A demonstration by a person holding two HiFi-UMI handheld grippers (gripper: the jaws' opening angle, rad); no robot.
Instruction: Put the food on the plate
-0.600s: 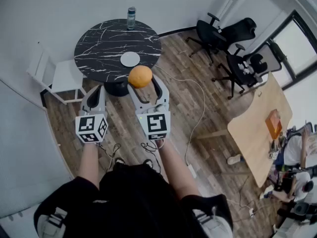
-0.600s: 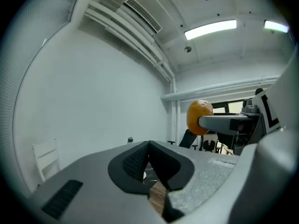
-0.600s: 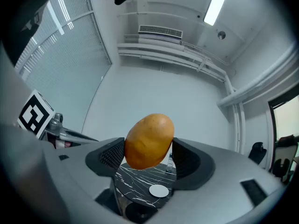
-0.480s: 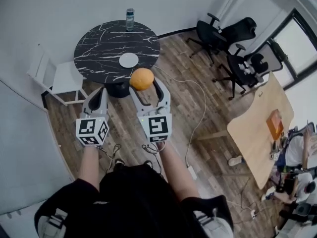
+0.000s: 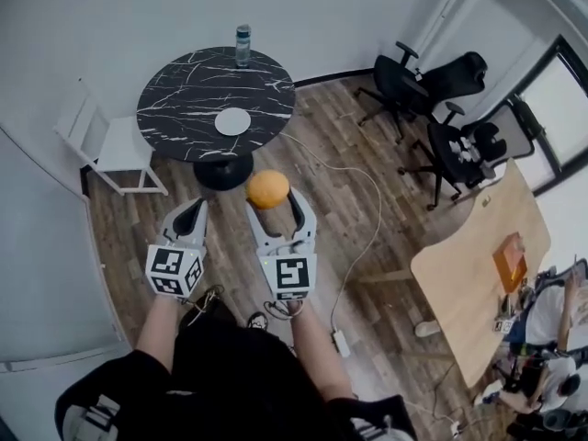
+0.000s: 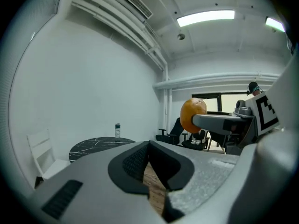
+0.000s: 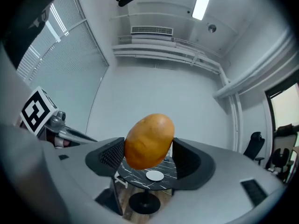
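Observation:
A round orange-brown food item (image 5: 268, 189) hangs in the air between the pads of my right gripper (image 5: 270, 196), which is shut on it. In the right gripper view the food (image 7: 149, 141) fills the gap between the jaws, with the small white plate (image 7: 154, 175) far beyond it. That plate (image 5: 232, 121) lies bare on the black marble round table (image 5: 184, 90), well ahead of both grippers. My left gripper (image 5: 195, 211) is shut with nothing in it, level with the right one and to its left. From the left gripper view the food (image 6: 192, 115) shows to the right.
A water bottle (image 5: 243, 44) stands at the table's far edge. A white chair (image 5: 108, 141) sits left of the table. Black office chairs (image 5: 432, 90) and a wooden desk (image 5: 478, 237) are to the right. A cable (image 5: 354, 246) runs across the wooden floor.
Both grippers and the food now sit lower in the head view, farther back from the table. The food no longer overlaps the table's near edge. The grip on it is unchanged.

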